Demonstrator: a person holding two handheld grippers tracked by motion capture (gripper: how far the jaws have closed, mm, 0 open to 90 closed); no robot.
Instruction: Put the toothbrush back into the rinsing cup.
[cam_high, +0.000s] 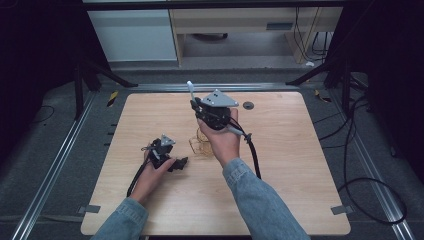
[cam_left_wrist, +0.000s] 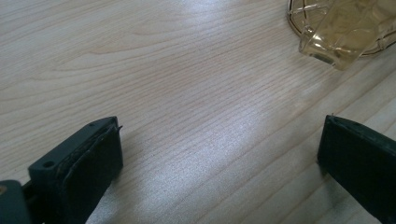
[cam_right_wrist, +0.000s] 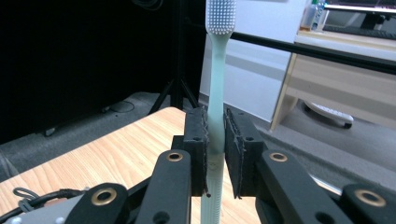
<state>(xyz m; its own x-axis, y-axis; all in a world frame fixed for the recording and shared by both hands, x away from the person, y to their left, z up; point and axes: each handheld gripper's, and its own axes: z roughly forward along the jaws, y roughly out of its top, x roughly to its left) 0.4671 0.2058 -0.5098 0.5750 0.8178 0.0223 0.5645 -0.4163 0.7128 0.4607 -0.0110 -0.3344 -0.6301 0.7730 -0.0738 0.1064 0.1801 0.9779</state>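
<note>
A pale green toothbrush (cam_right_wrist: 215, 100) with white bristles stands upright between the jaws of my right gripper (cam_right_wrist: 215, 140), which is shut on its handle. In the high view that right gripper (cam_high: 196, 106) is lifted above the table's middle, the toothbrush (cam_high: 191, 90) pointing up and away. A clear amber glass holder (cam_high: 200, 143) lies on the wood just below the right hand; in the left gripper view the holder (cam_left_wrist: 343, 32) is at the top right. My left gripper (cam_high: 180, 163) rests low on the table left of the holder, open, with bare wood between its jaws (cam_left_wrist: 219, 154).
The wooden table (cam_high: 150, 115) has a small round grey grommet (cam_high: 248, 105) near its far edge. Cables trail from both grippers toward the front. Black stands and a desk sit beyond the table's far side.
</note>
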